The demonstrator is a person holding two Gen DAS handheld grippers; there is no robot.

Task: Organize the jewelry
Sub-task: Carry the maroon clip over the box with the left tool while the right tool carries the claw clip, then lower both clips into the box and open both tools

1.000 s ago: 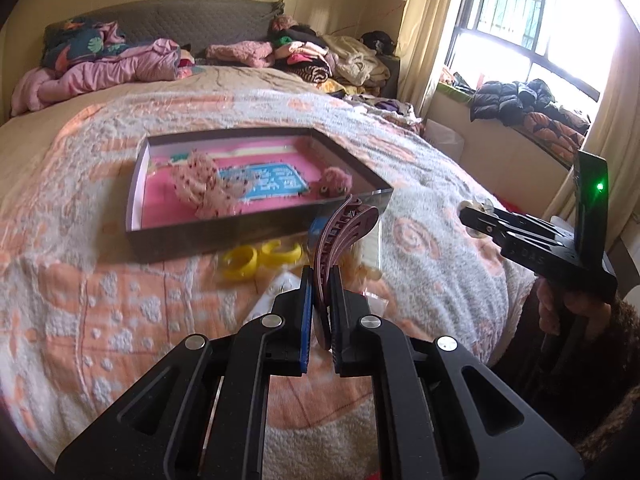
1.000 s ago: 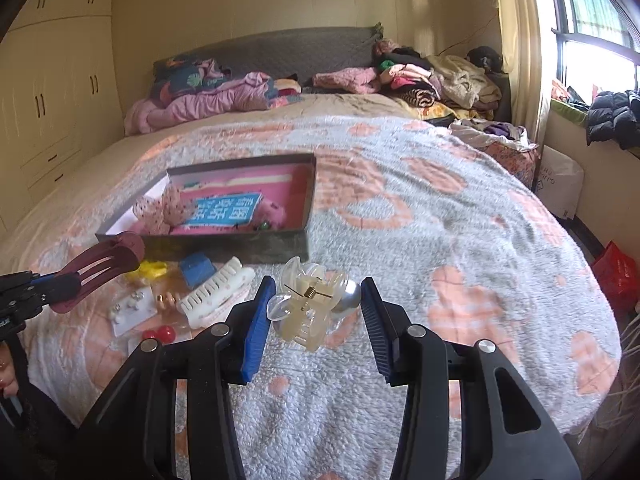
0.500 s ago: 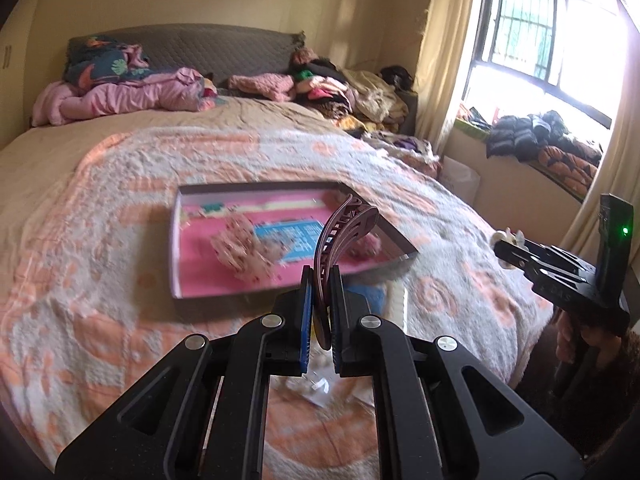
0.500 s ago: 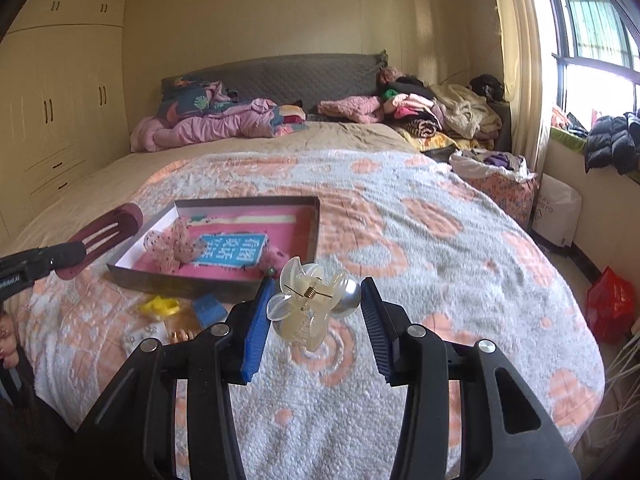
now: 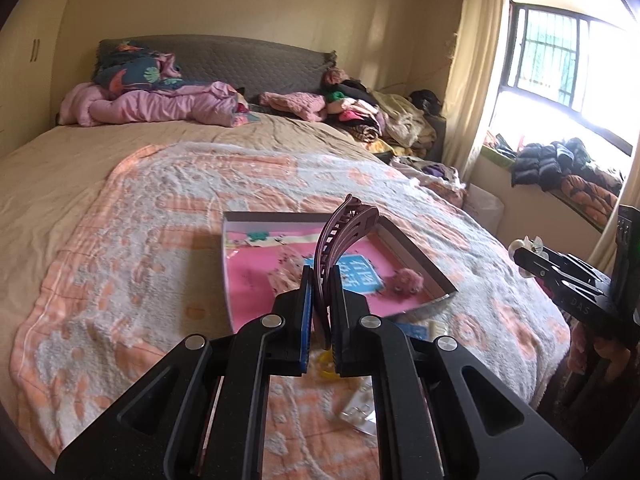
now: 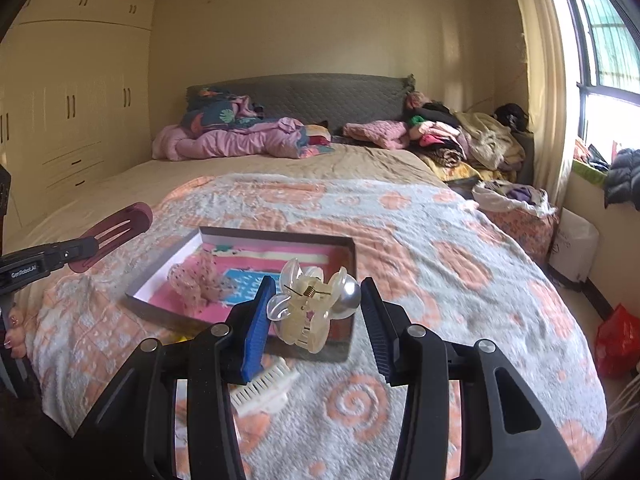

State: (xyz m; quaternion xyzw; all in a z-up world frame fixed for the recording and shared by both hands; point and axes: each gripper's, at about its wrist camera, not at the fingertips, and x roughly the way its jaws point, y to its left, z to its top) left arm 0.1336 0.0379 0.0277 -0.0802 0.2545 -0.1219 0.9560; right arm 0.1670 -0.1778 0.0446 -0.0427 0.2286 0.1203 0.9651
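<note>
The left gripper (image 5: 321,280) hid the dark clip's (image 5: 344,232) lower end and most of a yellow piece (image 5: 325,360). The card's (image 5: 362,276) print was blurred. The right gripper (image 6: 314,300) partly covered the white comb (image 6: 264,386).

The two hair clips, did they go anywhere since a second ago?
Both went up. The left gripper lifted the dark pink clip from beside the box to above it. The right gripper raised the cream claw clip too. Neither grip changed, and the box and the white comb stayed on the blanket.
</note>
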